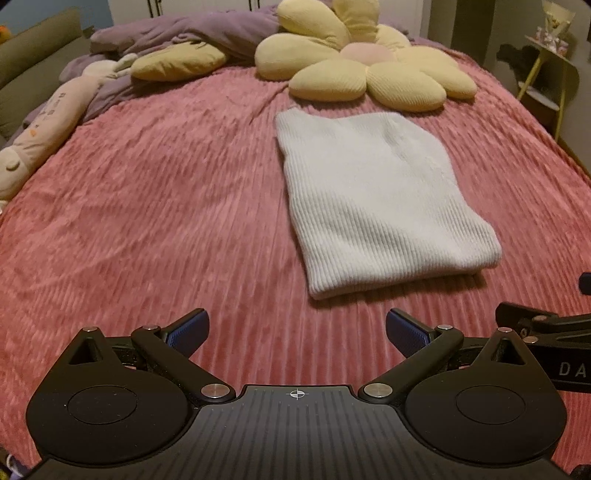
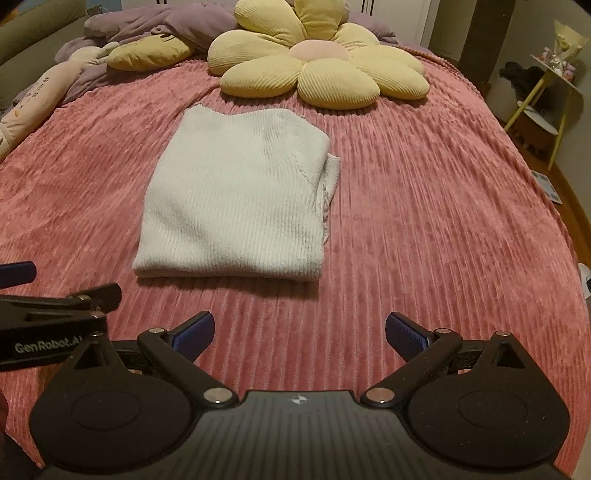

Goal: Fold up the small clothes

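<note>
A bedroom, dimly lit: a pink ribbed blanket (image 1: 147,221) covers the bed, with a yellow flower pillow (image 1: 369,70) at the far end, a purple duvet (image 1: 192,33) behind it and a long plush toy (image 1: 48,125) along the left edge.

In the left wrist view, the white knit garment (image 1: 373,199) lies flat on the blanket, right of centre, already folded into a thick rectangle with its near edge rolled over. The left gripper (image 1: 295,332) hangs above bare blanket just short of that near edge, jaws spread wide and holding nothing. Part of the right gripper (image 1: 535,321) shows at the right margin.

In the right wrist view, the garment (image 2: 236,199) sits left of centre, and its right side is less tidy: loose layers (image 2: 328,181) poke out from under the top fold. The right gripper (image 2: 299,332) is likewise wide and empty, near the garment's near edge but apart from it. The pillow (image 2: 317,70) lies just beyond the garment's far edge.

Risk, as I judge it: if another fold follows, a pinch on the near edge could catch only the top layer, or snag the plush blanket underneath and lift it too. The protruding right layers could slip out and undo the stack. Uneven lifting by the two grippers would skew the fold, and pushing far could shove the garment against the pillow.
</note>
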Demonstrator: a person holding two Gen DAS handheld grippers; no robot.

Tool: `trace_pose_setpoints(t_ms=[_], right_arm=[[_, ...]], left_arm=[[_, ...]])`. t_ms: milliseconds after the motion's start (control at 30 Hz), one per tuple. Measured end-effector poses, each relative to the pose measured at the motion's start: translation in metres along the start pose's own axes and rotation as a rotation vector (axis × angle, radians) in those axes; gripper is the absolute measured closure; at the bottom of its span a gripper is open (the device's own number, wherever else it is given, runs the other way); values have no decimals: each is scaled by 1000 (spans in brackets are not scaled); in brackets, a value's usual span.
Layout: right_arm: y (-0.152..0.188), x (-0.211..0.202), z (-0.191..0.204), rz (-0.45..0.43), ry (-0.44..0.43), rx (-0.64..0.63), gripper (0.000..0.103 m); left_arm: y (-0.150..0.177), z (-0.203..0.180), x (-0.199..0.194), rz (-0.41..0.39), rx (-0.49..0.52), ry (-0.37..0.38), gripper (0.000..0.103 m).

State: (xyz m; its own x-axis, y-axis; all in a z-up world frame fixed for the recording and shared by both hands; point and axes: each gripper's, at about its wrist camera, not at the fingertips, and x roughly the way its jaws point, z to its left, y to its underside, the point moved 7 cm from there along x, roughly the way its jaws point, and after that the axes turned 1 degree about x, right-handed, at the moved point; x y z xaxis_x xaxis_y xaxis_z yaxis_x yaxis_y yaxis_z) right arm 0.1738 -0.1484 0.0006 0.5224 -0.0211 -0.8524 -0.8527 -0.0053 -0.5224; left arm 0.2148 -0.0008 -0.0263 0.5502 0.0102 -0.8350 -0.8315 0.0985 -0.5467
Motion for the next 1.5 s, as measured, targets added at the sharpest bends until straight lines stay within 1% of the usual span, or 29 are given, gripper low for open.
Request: trace_pose_setpoints(t_ms=[167,400,633,1500], right_arm=[[-2,-4,0,-5,0,-2,4],[-4,-9,2,-14,-7,-2,4],[-6,-14,3,-22,-8,-4,4],[-10,-25,1,-57,-2,-4,4]], left_arm=[[-2,2,-2,-13,-12,2,0],[-3,5,-5,-10,-21,-2,0],[-2,2,-7,-14,-4,-10,0],[-5,1,-14,-30,0,-10,0]])
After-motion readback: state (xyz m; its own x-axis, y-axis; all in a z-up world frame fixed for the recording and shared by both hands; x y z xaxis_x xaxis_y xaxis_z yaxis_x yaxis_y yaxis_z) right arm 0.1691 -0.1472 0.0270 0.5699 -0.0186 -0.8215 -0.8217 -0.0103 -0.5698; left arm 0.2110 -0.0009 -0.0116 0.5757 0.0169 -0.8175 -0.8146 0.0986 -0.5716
